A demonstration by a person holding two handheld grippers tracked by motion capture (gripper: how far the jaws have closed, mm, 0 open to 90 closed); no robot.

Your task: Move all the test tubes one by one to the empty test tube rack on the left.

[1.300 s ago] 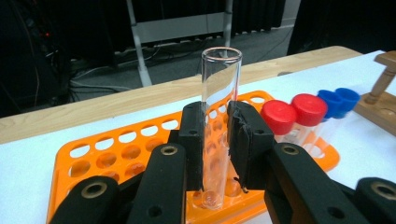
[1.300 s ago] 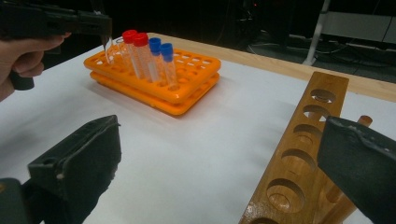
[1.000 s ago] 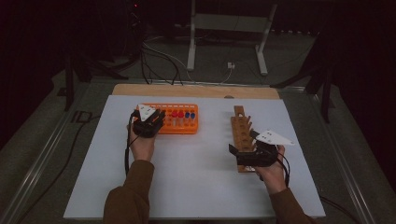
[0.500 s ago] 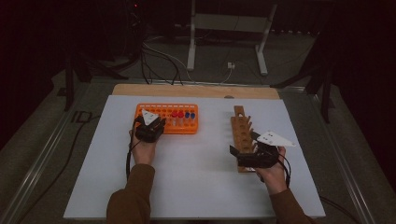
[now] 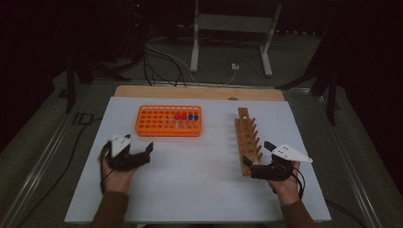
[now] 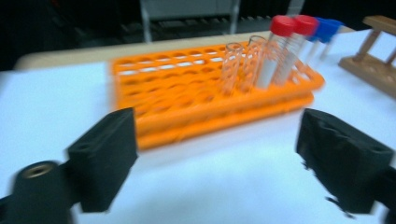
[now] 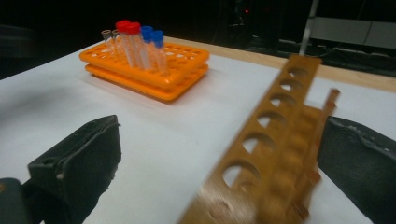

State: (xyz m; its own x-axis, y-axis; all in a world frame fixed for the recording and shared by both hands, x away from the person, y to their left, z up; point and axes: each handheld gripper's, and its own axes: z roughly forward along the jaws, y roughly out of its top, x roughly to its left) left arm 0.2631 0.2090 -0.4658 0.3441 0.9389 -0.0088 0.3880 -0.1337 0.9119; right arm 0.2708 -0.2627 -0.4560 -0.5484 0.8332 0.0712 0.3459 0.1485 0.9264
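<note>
High view: I see a matte white tabletop [image 5: 199,185] in a dark room; my left gripper [image 5: 135,156], fingers apart, faces the perforated orange plastic rack [image 5: 167,120]; my right gripper [image 5: 263,164], fingers apart, straddles the slotted wooden rack [image 5: 247,138].

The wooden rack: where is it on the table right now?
In the high view the wooden rack lies lengthwise on the table's right half, right of the orange rack, its near end between the open right hand-held gripper jaws.
</note>
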